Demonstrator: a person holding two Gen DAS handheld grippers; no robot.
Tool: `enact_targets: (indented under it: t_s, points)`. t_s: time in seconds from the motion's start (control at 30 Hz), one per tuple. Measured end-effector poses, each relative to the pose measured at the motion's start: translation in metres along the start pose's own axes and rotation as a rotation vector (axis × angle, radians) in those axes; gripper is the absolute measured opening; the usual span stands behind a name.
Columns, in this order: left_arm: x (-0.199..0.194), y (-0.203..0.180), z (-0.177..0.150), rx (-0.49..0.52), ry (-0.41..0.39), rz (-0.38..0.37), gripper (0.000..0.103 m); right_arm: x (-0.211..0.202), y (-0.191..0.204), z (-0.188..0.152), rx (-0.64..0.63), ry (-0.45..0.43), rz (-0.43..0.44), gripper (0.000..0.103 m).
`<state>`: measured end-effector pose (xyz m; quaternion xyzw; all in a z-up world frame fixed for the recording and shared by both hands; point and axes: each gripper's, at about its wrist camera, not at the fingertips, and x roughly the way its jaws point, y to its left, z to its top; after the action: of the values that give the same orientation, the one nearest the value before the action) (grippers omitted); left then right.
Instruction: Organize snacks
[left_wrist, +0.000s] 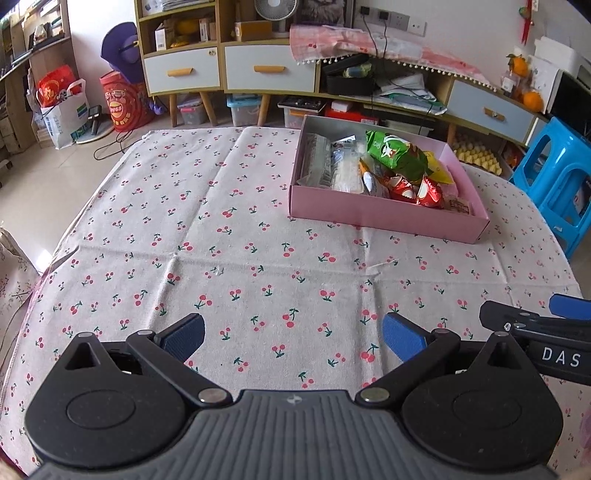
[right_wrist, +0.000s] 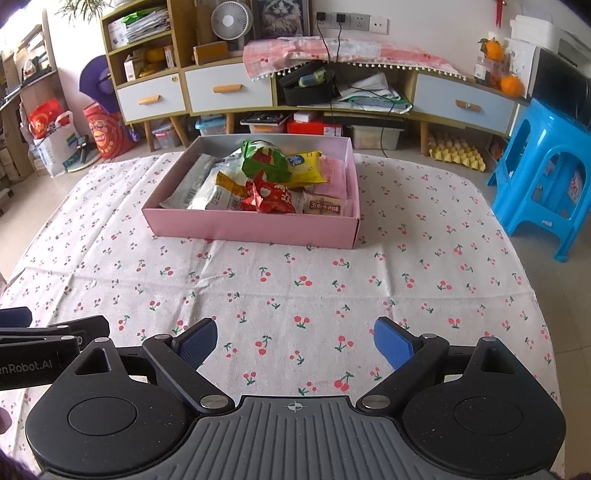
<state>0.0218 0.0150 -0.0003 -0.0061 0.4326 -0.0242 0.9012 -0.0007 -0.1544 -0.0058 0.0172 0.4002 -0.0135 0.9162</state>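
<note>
left wrist view: the left gripper (left_wrist: 293, 338) hangs wide open and empty over the cherry-print tablecloth (left_wrist: 221, 229); the shallow pink cardboard box (left_wrist: 384, 214) of snack packets (left_wrist: 391, 162) sits far right.

right wrist view: the right gripper (right_wrist: 295, 341), equally spread and empty, faces the box (right_wrist: 255, 227); sorting looks done, or next reach in.

The left tool (left_wrist: 293, 338) and right tool (right_wrist: 295, 341) hover side by side, angled downward, jaws wide apart.
</note>
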Motion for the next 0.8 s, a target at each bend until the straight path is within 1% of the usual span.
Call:
enact_targets:
  t_s: [0.8]
  points:
    - [-0.0002,-0.0037,-0.0002,0.002,0.007,-0.004,0.103,0.001,-0.0027,-0.0014,0.019,0.007,-0.004,0.094]
